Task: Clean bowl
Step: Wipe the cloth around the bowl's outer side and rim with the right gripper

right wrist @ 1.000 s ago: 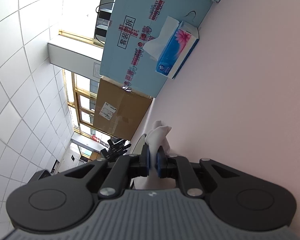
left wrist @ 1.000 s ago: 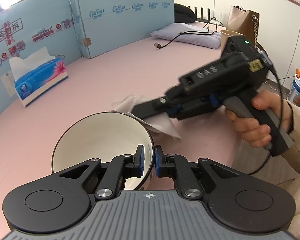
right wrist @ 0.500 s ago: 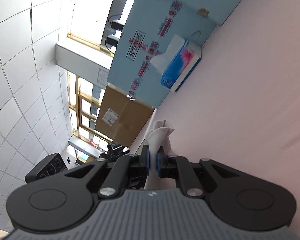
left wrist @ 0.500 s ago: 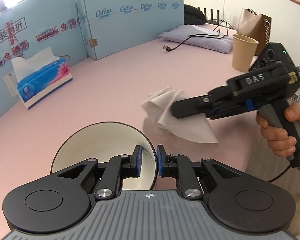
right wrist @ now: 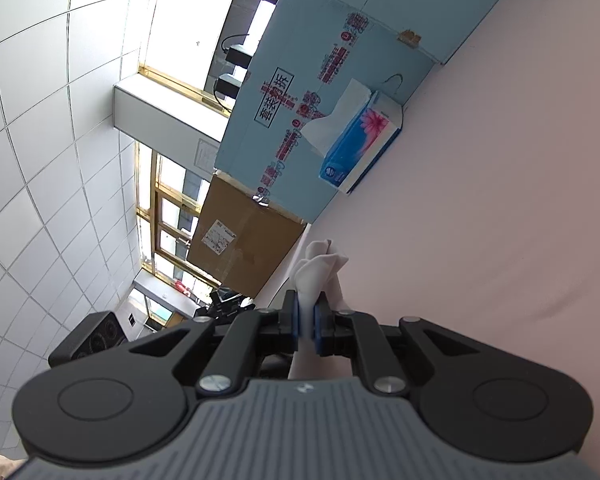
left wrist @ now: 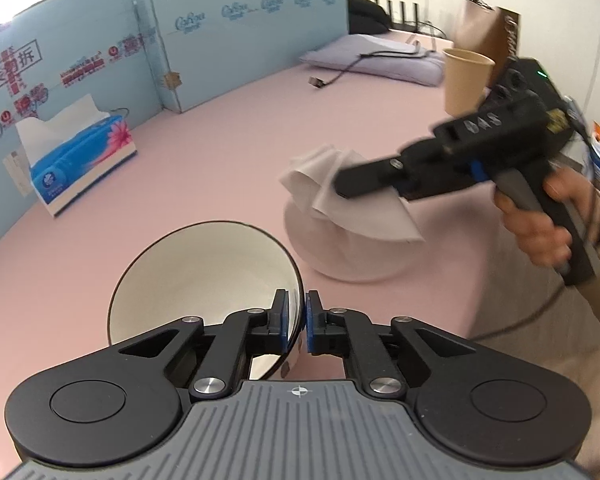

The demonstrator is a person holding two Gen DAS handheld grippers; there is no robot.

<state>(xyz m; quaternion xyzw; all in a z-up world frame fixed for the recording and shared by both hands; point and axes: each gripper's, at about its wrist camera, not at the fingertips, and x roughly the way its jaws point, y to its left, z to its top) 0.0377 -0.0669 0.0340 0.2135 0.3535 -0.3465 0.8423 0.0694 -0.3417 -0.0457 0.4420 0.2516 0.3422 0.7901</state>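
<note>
Pink surface runs back to a wall of blue cardboard panels. Far left, a tissue box stands with one sheet poking up; how full it is cannot be told. Centre foreground, the bowl is tipped on edge, its pale inside facing the left camera and looking empty, no residue that I can make out. Left tool is clenched on the bowl's near rim, one pad inside, one outside; its jaws have just been closing on that rim. Right of the bowl, the right tool grips a crumpled white tissue, held in the air near the bowl but apart from it, pointing roughly level. A paper cup stands further back right, contents hidden.

Risks, as judged:
- Rim grip is thin and on a smooth curved wall; wiping pressure could twist the bowl out of the pads and drop it on the surface.
- Tissue is pinched by a small fold and may pull free or tear during a wipe.
- Hard tool tips could knock the bowl wall.
</note>
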